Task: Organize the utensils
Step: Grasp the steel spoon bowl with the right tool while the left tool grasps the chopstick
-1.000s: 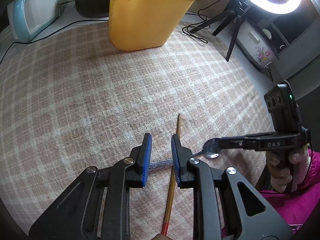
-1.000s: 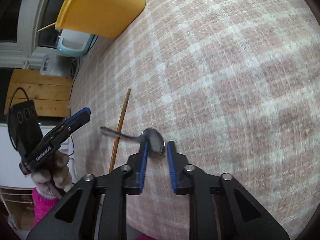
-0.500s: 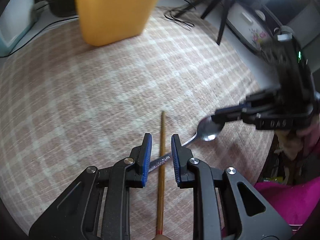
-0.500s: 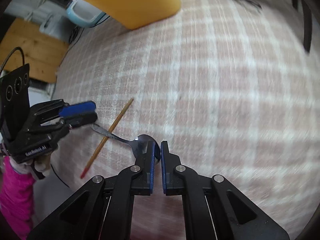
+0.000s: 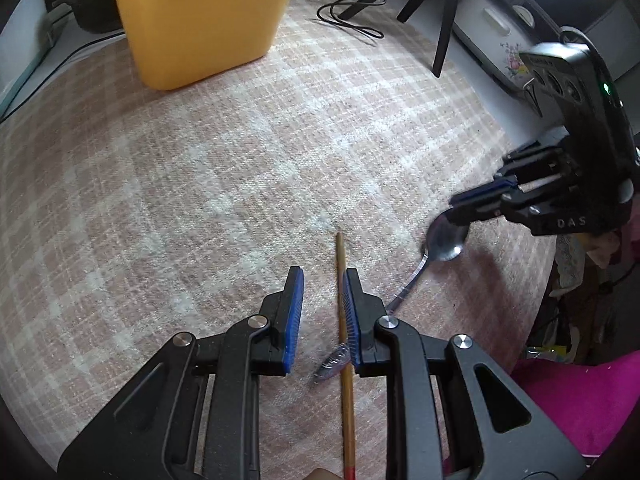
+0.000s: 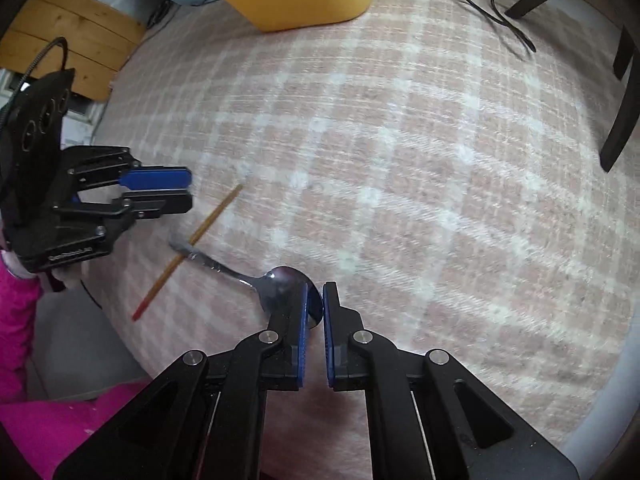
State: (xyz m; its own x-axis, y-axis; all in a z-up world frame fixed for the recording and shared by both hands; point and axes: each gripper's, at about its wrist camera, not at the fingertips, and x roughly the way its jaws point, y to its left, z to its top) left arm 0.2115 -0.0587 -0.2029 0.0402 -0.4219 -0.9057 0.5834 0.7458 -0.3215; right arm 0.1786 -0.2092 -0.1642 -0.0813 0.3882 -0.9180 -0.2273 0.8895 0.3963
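Observation:
My right gripper is shut on the bowl of a metal spoon. The spoon's handle slants away to the left and crosses a wooden chopstick with a red end that lies on the checked cloth. In the left wrist view the right gripper holds the spoon at the right. My left gripper hovers open over the chopstick, which runs between its pads close to the right one. The left gripper also shows at the left of the right wrist view. A yellow container stands at the back.
Tripod legs and a loose black cable stand behind the cloth at the right. A black pot with a yellow lid sits left of the container. A white flowered appliance is at the far right. A pink sleeve is near the table edge.
The right gripper has closed on the spoon's bowl, rolled and drawn it to the right. The left gripper has come lower and shifted, so the chopstick lies between its pads.

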